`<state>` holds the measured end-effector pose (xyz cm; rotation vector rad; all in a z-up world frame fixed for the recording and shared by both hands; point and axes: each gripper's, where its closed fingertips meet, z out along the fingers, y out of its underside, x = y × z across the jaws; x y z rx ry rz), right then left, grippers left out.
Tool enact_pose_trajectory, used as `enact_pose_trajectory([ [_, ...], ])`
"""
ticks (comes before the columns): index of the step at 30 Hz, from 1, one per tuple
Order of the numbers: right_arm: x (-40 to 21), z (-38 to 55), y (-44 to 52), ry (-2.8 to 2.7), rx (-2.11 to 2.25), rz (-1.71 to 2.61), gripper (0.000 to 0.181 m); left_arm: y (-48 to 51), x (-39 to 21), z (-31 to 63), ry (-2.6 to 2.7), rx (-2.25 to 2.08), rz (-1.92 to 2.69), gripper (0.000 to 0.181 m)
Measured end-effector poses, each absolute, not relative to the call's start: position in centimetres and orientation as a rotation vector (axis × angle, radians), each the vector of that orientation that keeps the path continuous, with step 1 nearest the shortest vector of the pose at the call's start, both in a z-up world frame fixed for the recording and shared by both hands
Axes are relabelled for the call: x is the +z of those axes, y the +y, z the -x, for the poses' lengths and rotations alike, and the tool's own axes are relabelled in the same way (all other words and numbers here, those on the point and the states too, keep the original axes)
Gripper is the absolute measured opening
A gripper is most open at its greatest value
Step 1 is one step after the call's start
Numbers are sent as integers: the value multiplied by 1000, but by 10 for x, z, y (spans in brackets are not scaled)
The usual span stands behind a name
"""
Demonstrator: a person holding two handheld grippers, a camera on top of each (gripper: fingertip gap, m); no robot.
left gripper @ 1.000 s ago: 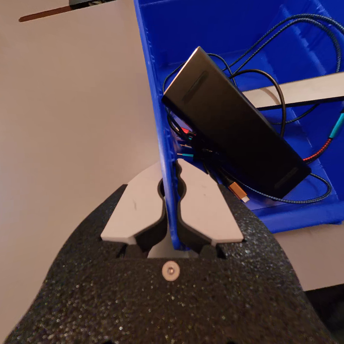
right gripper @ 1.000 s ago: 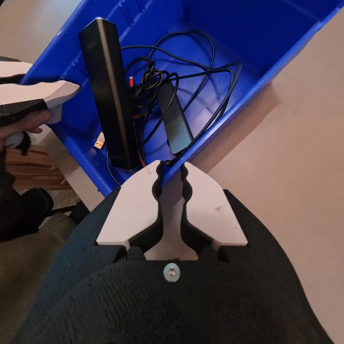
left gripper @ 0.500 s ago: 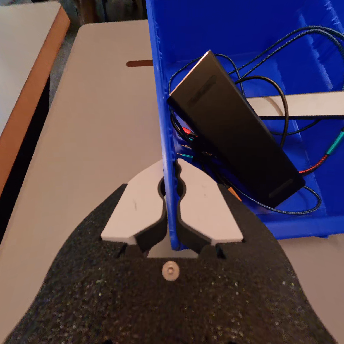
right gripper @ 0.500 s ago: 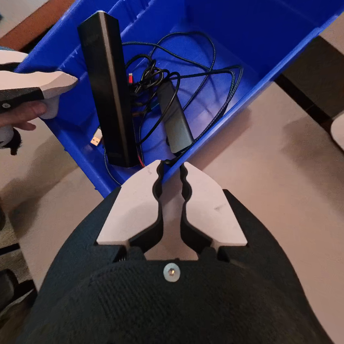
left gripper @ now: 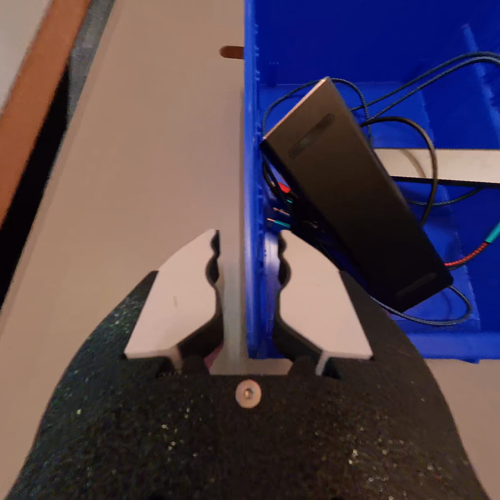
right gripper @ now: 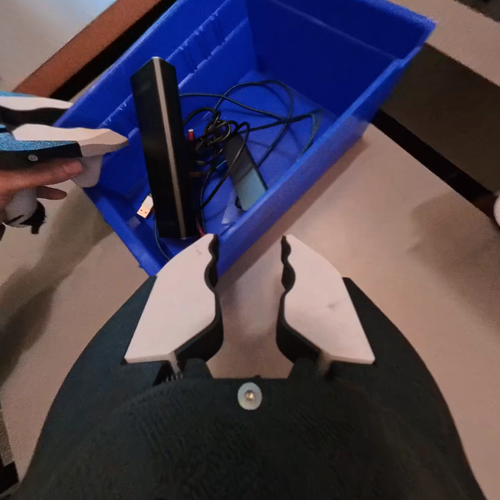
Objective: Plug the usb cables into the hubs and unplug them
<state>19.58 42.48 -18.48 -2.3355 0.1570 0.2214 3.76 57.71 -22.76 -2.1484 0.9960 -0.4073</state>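
Inside, a blue bin (right gripper: 311, 89) on the beige worktop (right gripper: 378, 243) is seen to hold the task's things. A long black hub (left gripper: 349, 194) is propped on end, tilted against the bin's left wall, with a tangle of braided cables (right gripper: 216, 132) bunched beside it. A smaller grey hub (right gripper: 244, 176) is laid on the bin floor, against the near wall, and a loose USB plug (right gripper: 144, 209) is seen in the corner.

The left tool (left gripper: 249, 235) is spread open, its jaws set astride the bin's left wall without pinching it. The right tool (right gripper: 249, 240) is likewise parted, with the bin's near rim between its tips and nothing gripped.
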Motion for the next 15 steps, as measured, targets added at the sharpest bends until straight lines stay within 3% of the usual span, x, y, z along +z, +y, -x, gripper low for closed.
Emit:
enact_pose_trajectory([
  [3,-154,-217,362,210,53,2210,63,572,-213,-25,949,-330,2079,54],
  [8,-131,-295,164,531,-549,1947,54,529,-189,-15,968,-425,1934,56],
  [12,-164,-336,62,778,-690,1951,61,507,-192,-10,950,-406,1934,69],
  [15,-192,-356,35,873,-748,2016,61,501,-187,-14,882,-375,1903,62],
])
